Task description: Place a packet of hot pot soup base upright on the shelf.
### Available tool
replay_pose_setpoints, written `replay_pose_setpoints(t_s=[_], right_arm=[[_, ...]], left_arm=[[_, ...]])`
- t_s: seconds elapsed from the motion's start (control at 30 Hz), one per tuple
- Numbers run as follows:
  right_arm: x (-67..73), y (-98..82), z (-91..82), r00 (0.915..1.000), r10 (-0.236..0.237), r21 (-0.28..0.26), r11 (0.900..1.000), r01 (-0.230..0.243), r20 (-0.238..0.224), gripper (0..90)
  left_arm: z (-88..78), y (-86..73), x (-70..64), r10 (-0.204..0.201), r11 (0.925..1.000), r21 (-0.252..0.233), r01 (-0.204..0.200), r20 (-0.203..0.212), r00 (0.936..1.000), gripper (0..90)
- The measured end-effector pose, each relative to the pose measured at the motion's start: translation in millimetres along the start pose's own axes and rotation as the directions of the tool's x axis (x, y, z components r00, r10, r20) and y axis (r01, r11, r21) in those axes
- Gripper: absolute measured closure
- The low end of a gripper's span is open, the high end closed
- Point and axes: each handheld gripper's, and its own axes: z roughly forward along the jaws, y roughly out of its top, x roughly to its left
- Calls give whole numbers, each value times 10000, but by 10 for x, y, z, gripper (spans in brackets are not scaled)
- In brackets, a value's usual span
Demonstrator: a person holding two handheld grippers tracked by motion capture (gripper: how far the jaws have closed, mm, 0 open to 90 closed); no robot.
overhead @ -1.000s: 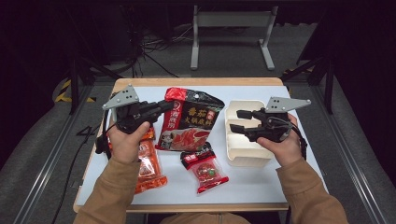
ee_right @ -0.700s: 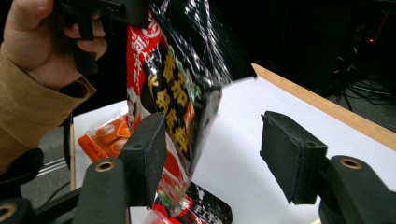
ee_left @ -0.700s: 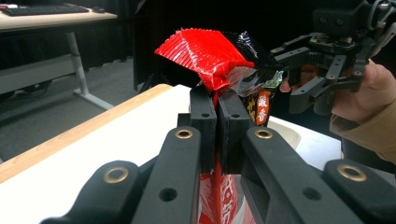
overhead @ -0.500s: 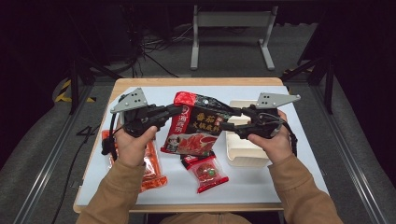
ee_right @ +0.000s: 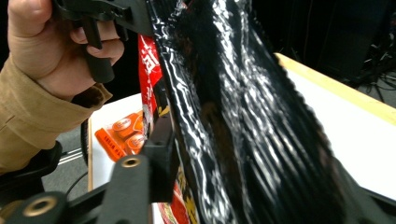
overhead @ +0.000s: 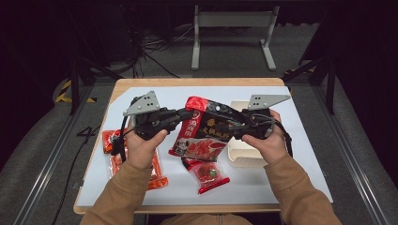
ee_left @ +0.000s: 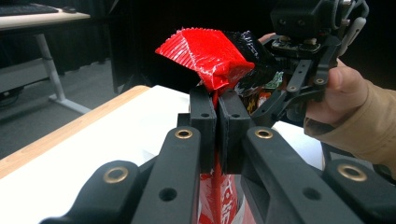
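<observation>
1. The bench (overhead: 300,154) carries a white sheet over a wooden top; its wooden edge shows along the far side.
2. A large red-and-black foil pouch (overhead: 206,129) is held up off the bench between both tools, roughly over the middle of the sheet.
3. The left hand-held gripper (overhead: 184,114) is clenched on the pouch's red crimped top corner. In the left gripper view the two black jaws stand pressed together with the red foil (ee_left: 205,56) pinched between them and bulging above.
4. The right hand-held gripper (overhead: 233,132) reaches in from the pouch's right side. In the right gripper view the black glossy film (ee_right: 243,116) lies against the near jaw, and the far jaw is hidden behind it, so it appears to be grasping the pouch by its edge.
5. The person's left hand (overhead: 141,145) and right hand (overhead: 265,143) each grip a tool handle; both sleeves are tan.
6. A white tray (overhead: 241,157) sits on the bench under the right hand, partly covered by the pouch.
7. A small red sachet (overhead: 206,174) lies flat just below the pouch.
8. An orange packet (overhead: 155,171) lies flat at the left, partly beneath the left forearm.
</observation>
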Motion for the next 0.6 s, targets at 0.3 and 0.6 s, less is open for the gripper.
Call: replay_pose_setpoints(t_s=[0.3, 0.6], right_arm=[[19, 12, 0, 9996, -43, 219, 9997, 49, -286, 760], [41, 77, -31, 10000, -84, 284, 9996, 85, -51, 783]], left_arm=[[-8, -6, -11, 166, 9999, -19, -166, -39, 9999, 868], [-25, -20, -9, 174, 9998, -3, -174, -104, 9998, 857]])
